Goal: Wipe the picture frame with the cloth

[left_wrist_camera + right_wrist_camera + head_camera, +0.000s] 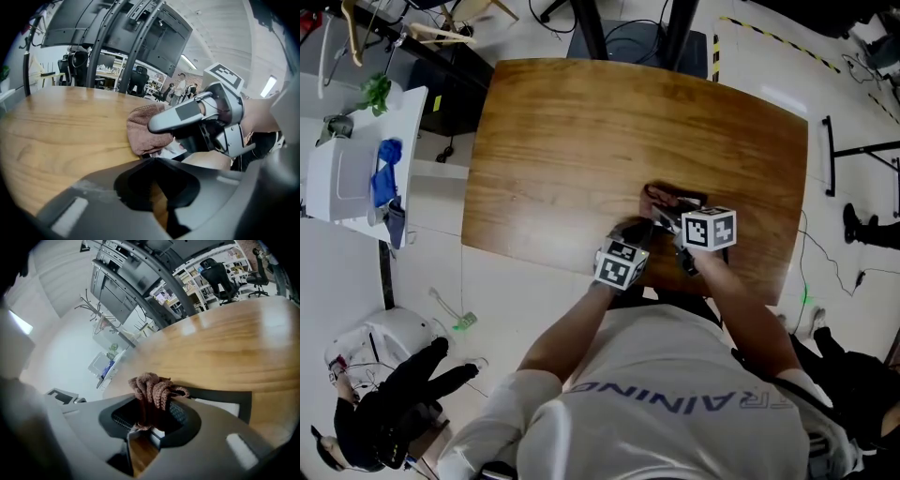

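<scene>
A black-bordered picture frame (689, 200) lies flat on the wooden table (581, 141) near its front edge. A brownish-pink cloth (660, 196) rests on the frame's left part. My right gripper (667, 217) is shut on this cloth (152, 387), which bunches up between its jaws, with the frame (220, 397) just beyond. In the left gripper view, the cloth (140, 129) hangs from the right gripper over the frame (174, 149). My left gripper (636, 232) sits at the frame's near-left edge with its jaws together and nothing visibly between them.
The table's front edge runs just below both grippers. To the left stands a white side table (356, 173) with a blue rag (386, 173) and a plant. Black gloves (403, 394) lie on the floor lower left. Cables and stand legs lie beyond the table's far side.
</scene>
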Demonstrator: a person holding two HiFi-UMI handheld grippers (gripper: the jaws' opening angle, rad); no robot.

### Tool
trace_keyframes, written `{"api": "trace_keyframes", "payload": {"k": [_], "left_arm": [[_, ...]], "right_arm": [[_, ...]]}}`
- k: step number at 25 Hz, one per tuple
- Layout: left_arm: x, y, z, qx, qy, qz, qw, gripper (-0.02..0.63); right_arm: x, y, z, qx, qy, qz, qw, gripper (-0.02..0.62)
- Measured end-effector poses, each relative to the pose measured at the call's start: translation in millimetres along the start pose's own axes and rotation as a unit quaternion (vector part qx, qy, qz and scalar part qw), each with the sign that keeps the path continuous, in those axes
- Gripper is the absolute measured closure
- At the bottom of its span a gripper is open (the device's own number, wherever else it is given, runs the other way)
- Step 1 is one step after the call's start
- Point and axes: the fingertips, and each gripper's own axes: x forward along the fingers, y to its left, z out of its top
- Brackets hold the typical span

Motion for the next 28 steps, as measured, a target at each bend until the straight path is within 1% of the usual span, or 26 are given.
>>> {"api": "trace_keyframes", "payload": {"k": [4,9,12,16,20,23,28], "left_arm": [[0.5,0.7,-1.4,-0.006,-0.004,0.006,1.0,0.601],[-0.4,2.8,-0.4,-0.013,-0.003,0.005,0.9999,0.601],[-1.3,3.6,1.3,-0.014,-0.006,0.008,0.9998,0.601],[0.2,4.5,1.3,-0.013,-0.009,0.013,0.9998,0.601],[-1.4,3.1,2.8,-0.017,-0.009,0.015,0.9997,0.601],[-1.4,4.0,2.4,-0.019,-0.01,0.016,0.9996,0.601],[-1.9,4.1,2.1,-0.02,-0.015,0.018,0.9995,0.601]], "right_arm": [[7.6,-11.7,-9.4,0.001,0.011,-0.01,1.0,0.466],[2.9,-17.0,-5.9,0.005,0.0,-0.016,1.0,0.466],[-11.1,-28.8,-4.4,-0.002,0.002,-0.049,0.999,0.466],[-26.2,-44.2,-2.2,0.009,-0.012,-0.062,0.998,0.466],[-40.0,-48.3,-3.9,0.0,-0.022,-0.075,0.997,0.466],[-56.1,-54.9,-7.4,-0.004,-0.029,-0.091,0.995,0.466],[-92.8,-75.9,-18.4,0.004,-0.045,-0.122,0.992,0.466]]}}
